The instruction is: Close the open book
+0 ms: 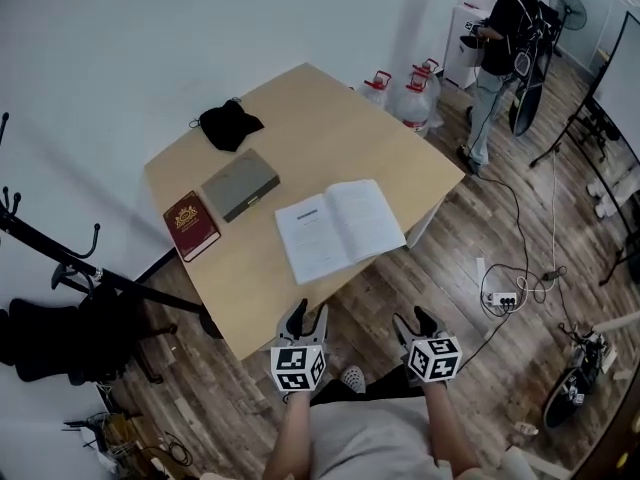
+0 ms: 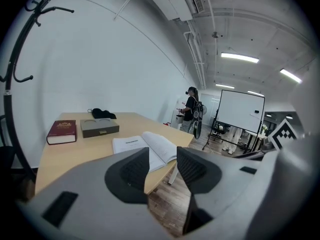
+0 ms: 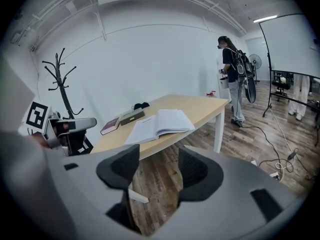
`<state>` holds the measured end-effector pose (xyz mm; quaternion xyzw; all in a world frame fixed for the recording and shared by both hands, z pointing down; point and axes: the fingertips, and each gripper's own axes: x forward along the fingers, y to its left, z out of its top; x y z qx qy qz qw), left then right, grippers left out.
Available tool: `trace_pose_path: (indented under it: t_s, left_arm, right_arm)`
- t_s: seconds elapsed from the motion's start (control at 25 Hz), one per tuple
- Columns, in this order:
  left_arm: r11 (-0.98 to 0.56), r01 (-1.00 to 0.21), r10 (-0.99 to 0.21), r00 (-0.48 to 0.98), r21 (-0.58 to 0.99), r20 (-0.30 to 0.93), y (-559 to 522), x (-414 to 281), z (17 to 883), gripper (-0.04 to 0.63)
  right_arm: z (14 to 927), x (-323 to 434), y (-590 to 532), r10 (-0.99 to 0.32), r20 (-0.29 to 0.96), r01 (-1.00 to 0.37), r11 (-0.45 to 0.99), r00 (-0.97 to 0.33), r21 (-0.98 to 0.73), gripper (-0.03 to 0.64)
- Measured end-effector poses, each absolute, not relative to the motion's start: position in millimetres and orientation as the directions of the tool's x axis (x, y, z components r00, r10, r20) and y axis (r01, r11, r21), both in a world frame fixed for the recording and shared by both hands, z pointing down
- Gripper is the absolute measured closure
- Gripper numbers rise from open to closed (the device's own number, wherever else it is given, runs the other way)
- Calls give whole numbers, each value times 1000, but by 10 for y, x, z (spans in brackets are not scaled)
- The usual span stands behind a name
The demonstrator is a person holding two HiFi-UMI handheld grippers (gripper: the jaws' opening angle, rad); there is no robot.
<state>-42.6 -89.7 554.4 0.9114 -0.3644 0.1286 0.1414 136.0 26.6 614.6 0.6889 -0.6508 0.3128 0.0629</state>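
Pale wood forms the surface (image 1: 330, 118), where the open book (image 1: 340, 228) lies pages up near the front edge, with a grey box (image 1: 241, 183) and a red book (image 1: 190, 225) to its left. Short of that edge hover the left tool (image 1: 308, 315) and the right tool (image 1: 415, 320), both with jaws spread and nothing between them.

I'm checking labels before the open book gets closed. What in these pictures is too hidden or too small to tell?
- Open white-paged book: print too small in every view; its cover lies underneath, hidden by the pages.
- Dark red hardcover book: gold emblem too small to read, head view and both gripper views.
- Black crumpled item: too small to identify, all views.
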Motion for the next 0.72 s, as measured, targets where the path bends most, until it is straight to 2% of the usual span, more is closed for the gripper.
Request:
trace_pose_path:
  t_s: [0.72]
  left_arm:
    - [-676,-717,-619,679,172,395,-1281,-267,5827,414]
  right_arm:
    - [6285,1560,-371,-832,549,-952,-97,-83,-290,364]
